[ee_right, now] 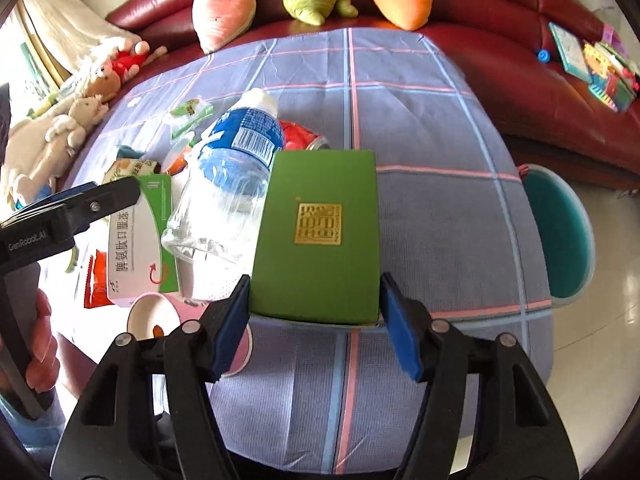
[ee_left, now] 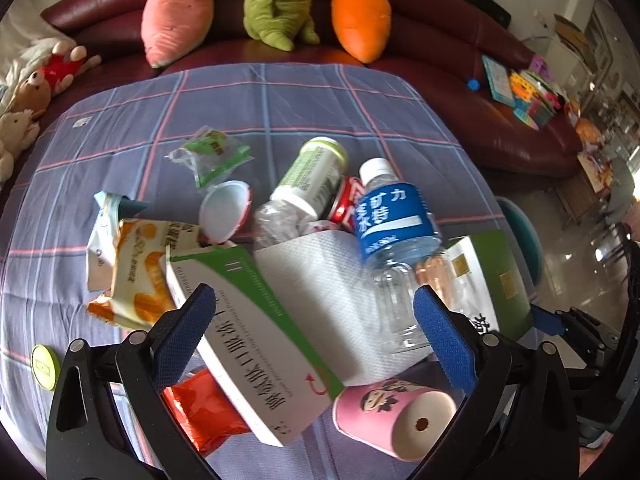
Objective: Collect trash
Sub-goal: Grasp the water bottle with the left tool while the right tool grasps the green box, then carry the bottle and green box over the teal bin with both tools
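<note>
Right hand-held gripper [ee_right: 314,320] has its blue pads on either side of the near end of a green box [ee_right: 318,232] with a gold seal, looks like both are touching it, so it's clamped on. Left hand-held gripper [ee_left: 316,332] is spread wide over the trash pile, gripping nothing. Between its fingers sit a green-and-white medicine box [ee_left: 256,344], a paper towel sheet [ee_left: 332,292] and a clear water bottle [ee_left: 394,240] with a blue label. Nearer the camera there's a pink paper cup [ee_left: 394,416] on its side and an orange wrapper [ee_left: 204,408]. All of it sits on the worktop's plaid cloth [ee_right: 440,220], with a snack bag [ee_left: 136,272] off to the left.
</note>
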